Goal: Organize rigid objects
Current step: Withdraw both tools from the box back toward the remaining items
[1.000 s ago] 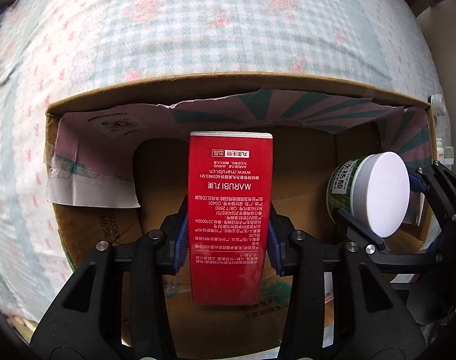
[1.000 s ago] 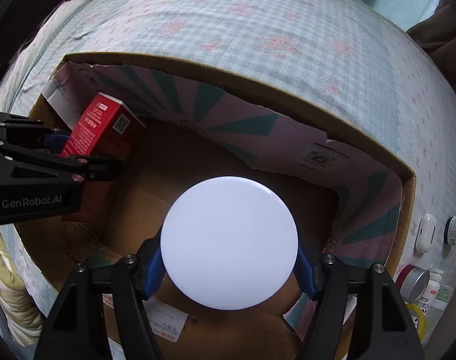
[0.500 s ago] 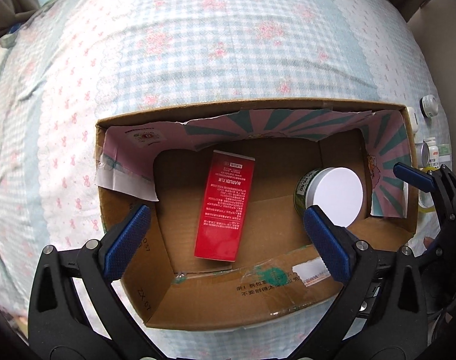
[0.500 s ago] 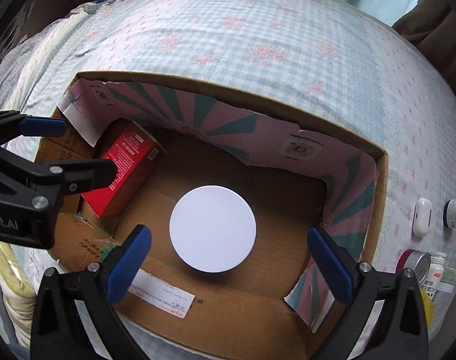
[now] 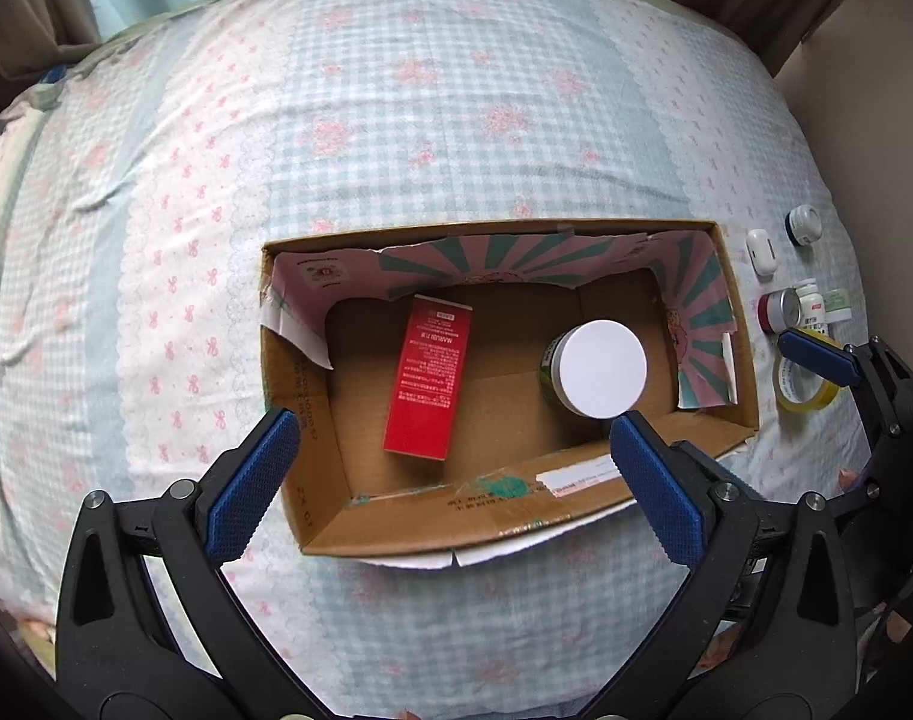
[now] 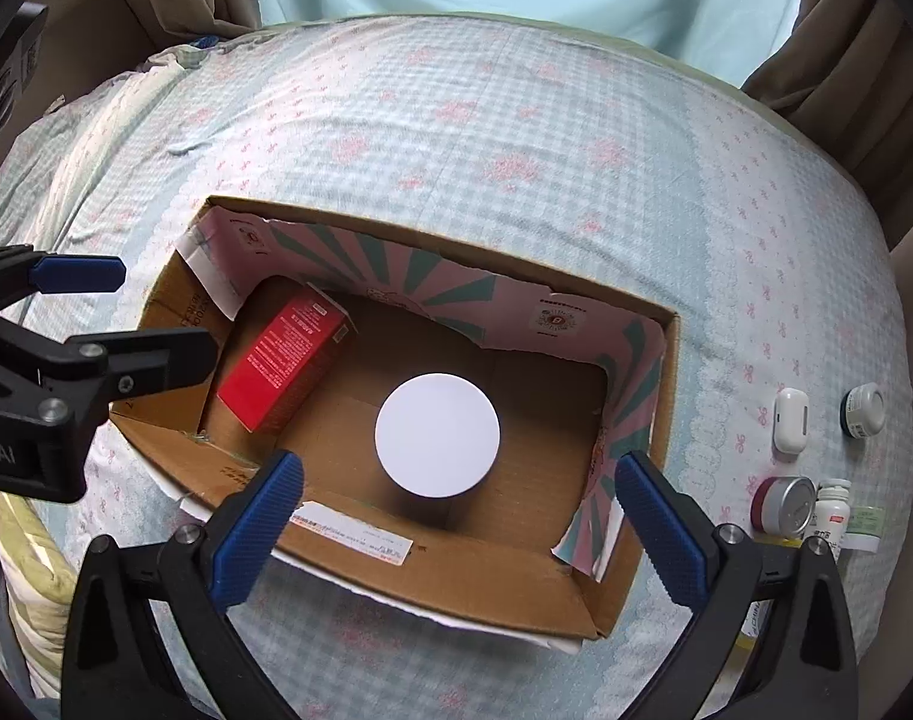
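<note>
An open cardboard box (image 5: 312, 480) (image 6: 486, 582) sits on the checked bedspread. Inside it a red carton (image 5: 427, 377) (image 6: 288, 360) lies flat at the left and a white-lidded jar (image 5: 600, 369) (image 6: 437, 435) stands at the right. My left gripper (image 5: 456, 480) is open and empty, raised above the box's near wall. My right gripper (image 6: 456, 510) is open and empty, raised above the jar. The left gripper also shows at the left of the right wrist view (image 6: 90, 312).
Small items lie on the bed to the right of the box: a white case (image 6: 790, 420), a dark jar (image 6: 863, 410), a red tin (image 6: 783, 504), a pill bottle (image 6: 828, 516) and a yellow tape roll (image 5: 807, 387). Curtains (image 6: 846, 60) hang beyond the bed.
Both grippers opened, letting go of the red carton and the white-lidded jar inside the box, then drew back and up away from the box.
</note>
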Demonstrator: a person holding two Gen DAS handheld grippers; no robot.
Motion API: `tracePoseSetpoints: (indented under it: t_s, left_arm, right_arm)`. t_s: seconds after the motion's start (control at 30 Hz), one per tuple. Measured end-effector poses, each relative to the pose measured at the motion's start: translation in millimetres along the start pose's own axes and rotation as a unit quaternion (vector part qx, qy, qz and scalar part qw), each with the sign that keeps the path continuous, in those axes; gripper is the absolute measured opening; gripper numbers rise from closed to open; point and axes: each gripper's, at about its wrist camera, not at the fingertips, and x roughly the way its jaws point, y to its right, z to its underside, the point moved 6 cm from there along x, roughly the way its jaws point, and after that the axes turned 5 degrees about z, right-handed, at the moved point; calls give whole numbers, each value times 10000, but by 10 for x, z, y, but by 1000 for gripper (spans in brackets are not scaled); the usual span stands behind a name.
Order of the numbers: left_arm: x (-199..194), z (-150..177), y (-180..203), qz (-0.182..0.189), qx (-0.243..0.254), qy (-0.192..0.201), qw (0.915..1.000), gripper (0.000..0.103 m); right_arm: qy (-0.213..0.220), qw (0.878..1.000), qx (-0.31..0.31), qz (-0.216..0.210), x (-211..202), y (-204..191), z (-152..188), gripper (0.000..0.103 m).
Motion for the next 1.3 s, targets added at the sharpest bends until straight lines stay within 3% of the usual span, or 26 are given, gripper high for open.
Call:
tracePoseSetpoints:
  t_s: [0.27, 0.4, 0.77, 1.03, 1.3]
  left_arm:
    - [-756, 266, 245, -145, 184, 511, 9984, 103]
    - [-1027, 421, 415, -29, 200, 663, 9976, 103]
    - [-1312, 569, 1411, 74, 672, 1017, 9925, 103]
    - [-1194, 499, 2389, 103, 735, 1087, 9913, 103]
    - [-640, 426, 3205, 96, 392, 826, 9958, 103]
  right_arm:
    - [333, 9974, 619, -129, -833, 88, 196, 103]
    - [308, 9960, 829, 109, -1194, 277, 382, 103]
    - [401, 9785, 1822, 884, -1931, 1418, 928, 103]
    - [339, 9756, 1959, 934, -1983, 2548, 1207, 103]
    - [77, 9816, 1834, 533, -1520, 3485, 1207, 103]
